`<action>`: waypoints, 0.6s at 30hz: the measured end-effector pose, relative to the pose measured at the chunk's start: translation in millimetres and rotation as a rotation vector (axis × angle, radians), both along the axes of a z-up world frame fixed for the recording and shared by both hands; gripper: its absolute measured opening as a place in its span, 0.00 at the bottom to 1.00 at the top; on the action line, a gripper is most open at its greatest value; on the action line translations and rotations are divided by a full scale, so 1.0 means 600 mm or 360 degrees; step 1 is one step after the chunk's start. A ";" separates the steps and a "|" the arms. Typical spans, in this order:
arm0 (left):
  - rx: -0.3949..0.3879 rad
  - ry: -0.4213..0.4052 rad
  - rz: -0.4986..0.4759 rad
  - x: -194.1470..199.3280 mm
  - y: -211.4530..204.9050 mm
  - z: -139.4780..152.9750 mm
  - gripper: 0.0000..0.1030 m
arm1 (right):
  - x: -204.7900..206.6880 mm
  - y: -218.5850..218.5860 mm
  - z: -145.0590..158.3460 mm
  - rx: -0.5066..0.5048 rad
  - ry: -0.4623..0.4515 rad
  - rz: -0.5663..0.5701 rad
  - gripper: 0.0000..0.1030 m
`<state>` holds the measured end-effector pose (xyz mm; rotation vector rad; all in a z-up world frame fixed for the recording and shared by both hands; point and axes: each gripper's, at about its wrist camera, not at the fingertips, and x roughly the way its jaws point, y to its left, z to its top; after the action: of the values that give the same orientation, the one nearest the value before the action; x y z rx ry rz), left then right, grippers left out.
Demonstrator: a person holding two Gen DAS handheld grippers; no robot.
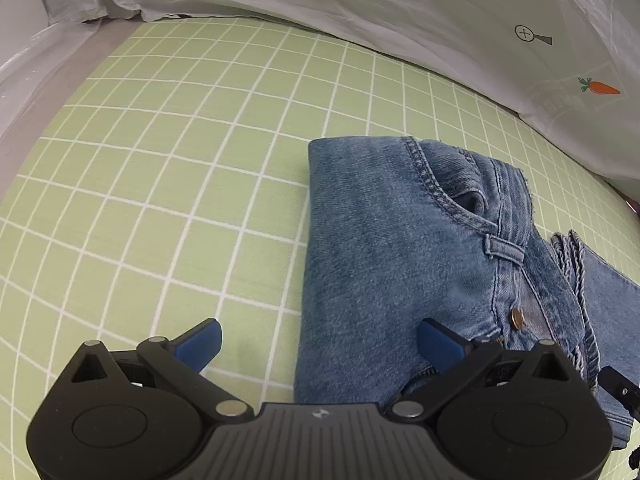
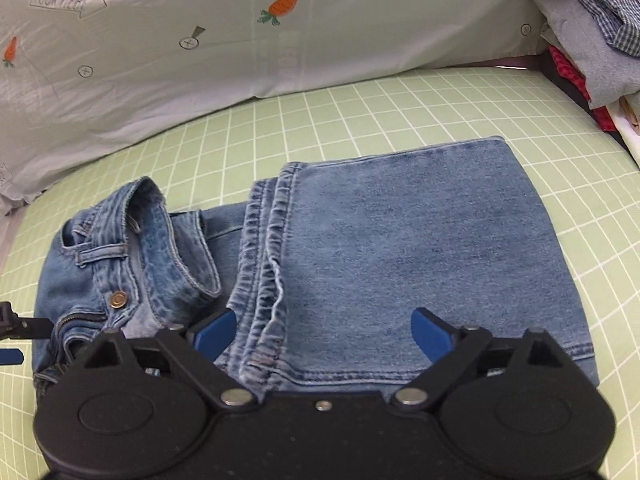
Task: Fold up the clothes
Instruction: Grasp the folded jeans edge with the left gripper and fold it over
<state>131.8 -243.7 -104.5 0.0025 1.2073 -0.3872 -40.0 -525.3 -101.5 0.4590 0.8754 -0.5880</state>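
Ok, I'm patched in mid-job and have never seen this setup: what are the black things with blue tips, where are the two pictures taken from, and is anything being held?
There is no robot arm here: a person carries a hand-held gripper in each hand, and each has a wide-angle camera looking forward along its two blue fingers. One picture looks out from the left gripper, the other from the right gripper. On the green checked sheet lie folded blue jeans, with the leg ends laid over toward the waistband. A white pillow with carrot prints lies behind, and a pile of other clothes sits at the far right. Both grippers stand open above the jeans; nothing is held.
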 end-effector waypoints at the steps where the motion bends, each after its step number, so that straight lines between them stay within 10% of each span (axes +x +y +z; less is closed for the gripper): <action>1: -0.0018 0.0005 -0.0019 0.002 -0.001 -0.002 0.97 | 0.002 -0.003 0.000 0.0004 0.0006 -0.0010 0.92; 7: -0.0257 0.0148 -0.0022 0.017 0.007 -0.018 0.69 | 0.000 -0.017 0.002 0.0022 0.0005 -0.0086 0.92; 12: -0.0361 0.0217 0.0070 0.018 0.016 -0.027 0.65 | -0.024 -0.015 0.013 -0.0006 -0.0021 -0.0134 0.92; 18: -0.0514 0.0142 0.0043 -0.009 0.010 0.030 0.25 | -0.081 -0.013 0.027 0.0008 -0.0132 -0.0245 0.92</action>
<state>126.4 -237.4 -86.8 -0.3119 1.2200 -0.5596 -88.7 -532.9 -85.4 0.5551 0.7672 -0.7030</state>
